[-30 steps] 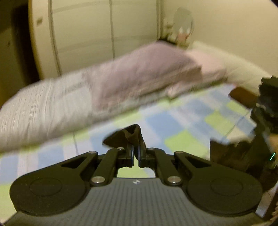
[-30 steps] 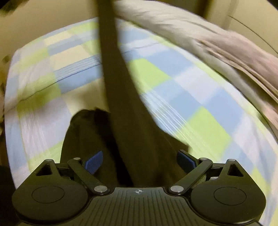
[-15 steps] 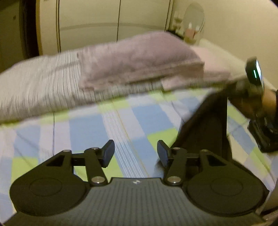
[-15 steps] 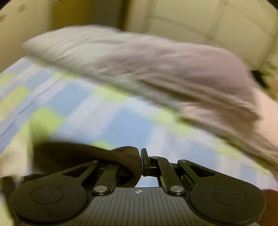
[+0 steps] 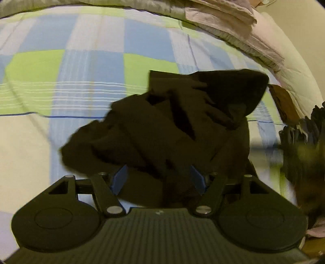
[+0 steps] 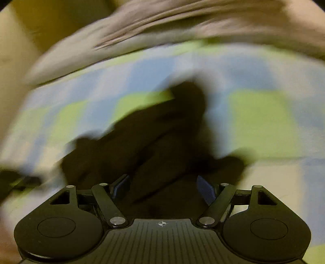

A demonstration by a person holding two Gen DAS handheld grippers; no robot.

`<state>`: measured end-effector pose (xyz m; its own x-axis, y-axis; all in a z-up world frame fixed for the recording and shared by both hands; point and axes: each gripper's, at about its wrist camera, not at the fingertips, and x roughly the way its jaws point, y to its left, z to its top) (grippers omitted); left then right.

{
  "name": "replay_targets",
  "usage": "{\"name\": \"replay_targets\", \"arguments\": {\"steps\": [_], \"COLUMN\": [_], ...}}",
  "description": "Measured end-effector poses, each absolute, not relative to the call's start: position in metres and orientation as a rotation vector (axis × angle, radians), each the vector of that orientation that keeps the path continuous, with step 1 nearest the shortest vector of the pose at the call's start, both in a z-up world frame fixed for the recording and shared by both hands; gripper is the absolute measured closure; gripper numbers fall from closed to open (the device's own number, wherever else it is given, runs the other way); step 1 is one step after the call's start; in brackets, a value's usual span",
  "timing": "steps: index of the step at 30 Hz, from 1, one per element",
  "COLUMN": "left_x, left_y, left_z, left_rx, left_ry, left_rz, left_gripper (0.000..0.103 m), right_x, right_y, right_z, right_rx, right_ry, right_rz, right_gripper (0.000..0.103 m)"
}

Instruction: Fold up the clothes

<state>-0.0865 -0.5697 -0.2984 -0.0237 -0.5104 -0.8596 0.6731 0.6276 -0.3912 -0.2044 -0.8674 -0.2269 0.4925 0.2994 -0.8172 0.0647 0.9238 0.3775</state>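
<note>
A dark brown garment (image 5: 166, 126) lies crumpled in a heap on the checked bedspread (image 5: 81, 67). My left gripper (image 5: 159, 178) is open just above its near edge, blue pads spread either side of the cloth. In the blurred right wrist view the same garment (image 6: 154, 142) lies ahead and under my right gripper (image 6: 163, 187), which is open with cloth between its fingers.
Folded pinkish-grey bedding (image 5: 227, 12) and a striped quilt lie along the far side of the bed. A dark object, blurred, sits at the right edge of the left wrist view (image 5: 304, 146). A small brown item (image 5: 282, 101) lies near the bedding.
The right gripper was shut on the garment and has opened, letting it drop. The left gripper stayed open and swung down over the heap. Both views tilted toward the bed.
</note>
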Motion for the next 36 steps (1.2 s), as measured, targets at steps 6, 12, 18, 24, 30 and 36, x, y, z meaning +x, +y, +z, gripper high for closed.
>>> {"name": "replay_targets", "arguments": {"steps": [6, 12, 18, 24, 30, 36], "left_x": [-0.074, -0.068, -0.077, -0.073, -0.025, 0.026], "left_y": [-0.572, -0.532, -0.488, -0.477, -0.415, -0.339], "left_z": [-0.302, -0.28, -0.288, -0.317, -0.285, -0.272], "left_rx": [0.144, 0.128, 0.211, 0.277, 0.183, 0.161], "left_ry": [1.346, 1.379, 1.448, 1.463, 1.303, 1.263], "left_rz": [-0.916, -0.834, -0.81, -0.93, -0.861, -0.784], "left_gripper": [0.039, 0.038, 0.038, 0.1, 0.101, 0.101], "right_x": [-0.232, -0.252, -0.269, -0.259, -0.248, -0.155], "right_y": [-0.78, -0.687, -0.583, -0.581, -0.625, -0.673], "right_z": [-0.271, -0.232, -0.208, -0.213, -0.181, -0.185], "right_rx": [0.208, 0.206, 0.105, 0.076, 0.051, -0.063], "right_ry": [1.171, 1.103, 1.055, 1.089, 1.067, 0.997], "right_rz": [0.427, 0.631, 0.885, 0.847, 0.689, 0.48], "right_gripper": [0.093, 0.093, 0.093, 0.088, 0.024, 0.024]}}
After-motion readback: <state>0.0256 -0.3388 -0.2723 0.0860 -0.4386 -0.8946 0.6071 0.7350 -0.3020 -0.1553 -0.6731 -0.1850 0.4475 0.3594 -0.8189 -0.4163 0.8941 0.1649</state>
